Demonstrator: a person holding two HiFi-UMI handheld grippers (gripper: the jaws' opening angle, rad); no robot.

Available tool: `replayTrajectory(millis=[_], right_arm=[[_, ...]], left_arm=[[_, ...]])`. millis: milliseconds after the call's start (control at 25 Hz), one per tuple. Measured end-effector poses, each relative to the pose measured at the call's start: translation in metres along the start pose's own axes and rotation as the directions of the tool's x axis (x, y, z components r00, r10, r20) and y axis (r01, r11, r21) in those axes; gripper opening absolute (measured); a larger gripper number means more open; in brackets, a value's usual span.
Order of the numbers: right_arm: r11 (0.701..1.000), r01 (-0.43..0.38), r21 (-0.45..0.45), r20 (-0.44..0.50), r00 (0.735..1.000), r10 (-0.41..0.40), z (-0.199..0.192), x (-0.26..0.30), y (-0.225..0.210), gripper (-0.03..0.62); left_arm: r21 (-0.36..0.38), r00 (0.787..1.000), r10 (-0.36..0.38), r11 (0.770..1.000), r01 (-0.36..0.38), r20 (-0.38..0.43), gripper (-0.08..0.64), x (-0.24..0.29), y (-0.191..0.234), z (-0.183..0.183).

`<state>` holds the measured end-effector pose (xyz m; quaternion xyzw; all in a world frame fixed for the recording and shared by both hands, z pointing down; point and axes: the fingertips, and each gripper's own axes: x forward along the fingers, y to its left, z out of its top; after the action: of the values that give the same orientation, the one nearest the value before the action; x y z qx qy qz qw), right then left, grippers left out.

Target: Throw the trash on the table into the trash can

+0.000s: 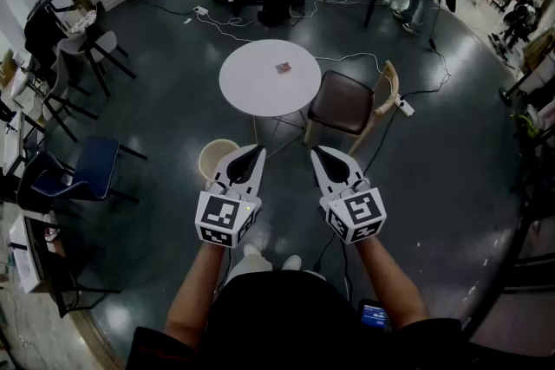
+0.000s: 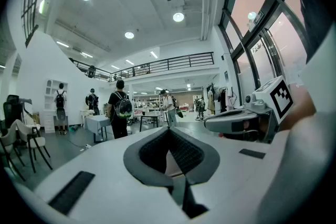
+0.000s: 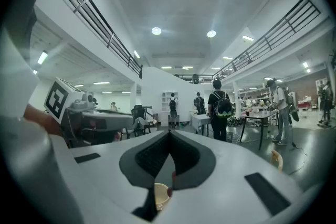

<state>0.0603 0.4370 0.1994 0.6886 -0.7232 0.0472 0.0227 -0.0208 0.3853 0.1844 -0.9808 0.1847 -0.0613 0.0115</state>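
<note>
Left claw [image 1: 257,151], right claw [image 1: 317,152] closed; one wrapper [image 1: 283,68], one table [image 1: 251,89], one bin [image 1: 215,159].

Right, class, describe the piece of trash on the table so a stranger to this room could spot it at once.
Find the round white table in the open middle of the room, beside the brown-seated chair. The trash is the small reddish scrap lying near the middle of its top. It is the only thing on that table.
</note>
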Motion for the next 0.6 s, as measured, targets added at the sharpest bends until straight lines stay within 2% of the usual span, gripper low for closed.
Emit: replayTrajectory(millis=[440,600], right_arm=[[1.000,-0.010,0.017,0.016,1.000,0.010,-0.001,-0.013,-0.017,0.017],[1.000,-0.009,0.006,0.015,1.000,0.009,-0.002,-0.009,-0.022,0.018]], left_arm=[[0.009,1.000,0.010,1.000,-0.010,-0.022,0.009,0.010,-0.019,-0.004],[-0.037,1.000,0.001,0.999,-0.002,-0.020,0.009,0.018,-0.017,-0.006]])
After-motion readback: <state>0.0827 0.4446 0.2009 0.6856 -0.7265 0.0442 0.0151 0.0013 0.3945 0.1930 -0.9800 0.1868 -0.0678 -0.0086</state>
